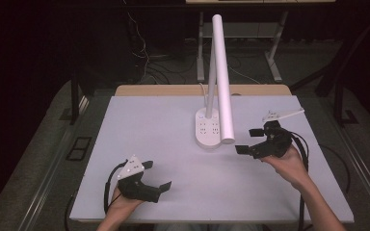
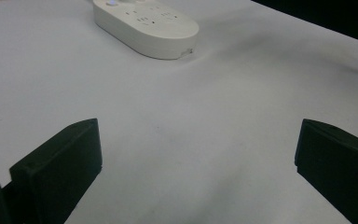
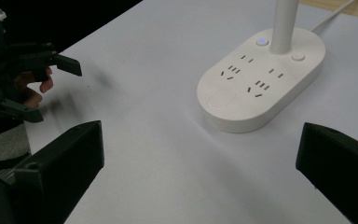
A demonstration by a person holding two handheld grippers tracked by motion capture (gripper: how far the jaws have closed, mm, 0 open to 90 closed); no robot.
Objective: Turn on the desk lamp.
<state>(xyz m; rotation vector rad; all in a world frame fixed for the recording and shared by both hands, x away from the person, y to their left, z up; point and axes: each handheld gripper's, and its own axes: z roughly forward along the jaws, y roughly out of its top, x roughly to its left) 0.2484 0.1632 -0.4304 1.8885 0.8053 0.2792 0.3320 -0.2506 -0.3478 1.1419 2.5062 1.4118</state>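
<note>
A white desk lamp (image 1: 220,77) stands toward the far middle of the pale grey table (image 1: 159,130), its long tube head slanting down toward the person over a rounded oblong base (image 1: 207,129). That base doubles as a power strip: the right gripper view shows two groups of socket slots on its top, a flat oval pad near the front end, a round button with a blue glow (image 3: 261,41) beside the stem and a plain white button (image 3: 298,57) on the stem's other side (a white cord (image 3: 332,13) trails off behind it toward the wooden table edge). The left gripper (image 1: 155,176) is held low over the near left part of the table, well apart from the lamp, jaws spread wide with nothing between them. The right gripper (image 1: 250,140) hovers just right of the base, near the tip of the tube head, its jaws likewise wide and empty.
</note>
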